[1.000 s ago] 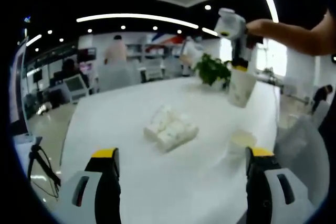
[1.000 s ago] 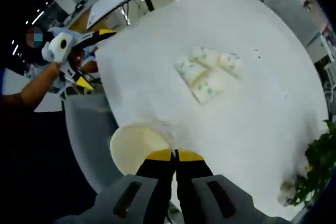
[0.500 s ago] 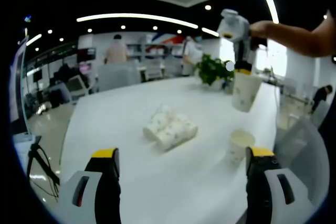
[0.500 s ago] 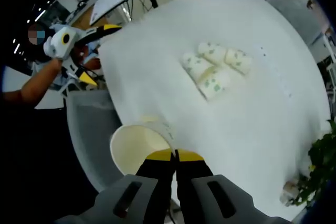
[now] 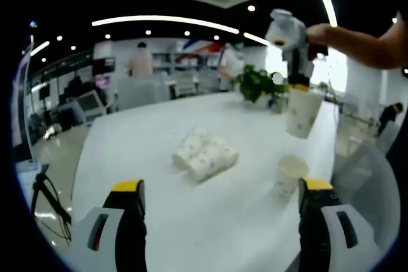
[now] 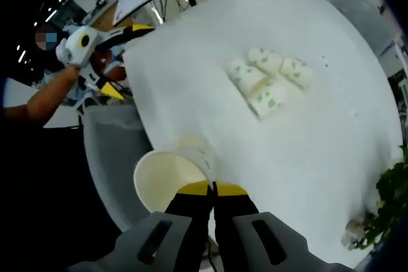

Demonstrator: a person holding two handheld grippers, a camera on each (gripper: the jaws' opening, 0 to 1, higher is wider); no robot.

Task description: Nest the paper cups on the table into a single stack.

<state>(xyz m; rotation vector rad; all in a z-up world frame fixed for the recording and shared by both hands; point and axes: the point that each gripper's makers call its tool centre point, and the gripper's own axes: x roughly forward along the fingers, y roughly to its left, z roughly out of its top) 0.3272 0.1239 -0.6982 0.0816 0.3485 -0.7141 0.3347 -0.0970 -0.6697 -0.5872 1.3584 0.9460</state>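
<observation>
In the right gripper view my right gripper (image 6: 212, 188) is shut on the rim of a white paper cup (image 6: 167, 181), held in the air with its mouth open. Just past it a second cup (image 6: 190, 144) stands upright near the table edge. Several printed cups (image 6: 270, 83) lie on their sides mid-table. In the left gripper view my left gripper (image 5: 221, 186) is open and holds nothing. There the lying cups (image 5: 204, 155) sit ahead, the upright cup (image 5: 290, 176) stands at the right, and the right gripper (image 5: 298, 84) hangs the held cup (image 5: 301, 113) above it.
A potted plant (image 5: 258, 85) stands at the table's far side, also visible as the plant (image 6: 389, 203). A grey chair (image 6: 112, 151) sits by the table edge under the held cup. A hand holds the left gripper (image 6: 127, 58), open, off the table's corner. People and desks fill the background.
The right gripper has shifted slightly with its cup, so the upright cup now shows beyond the held one. Left gripper stays open and still. Lying cups have not moved.
</observation>
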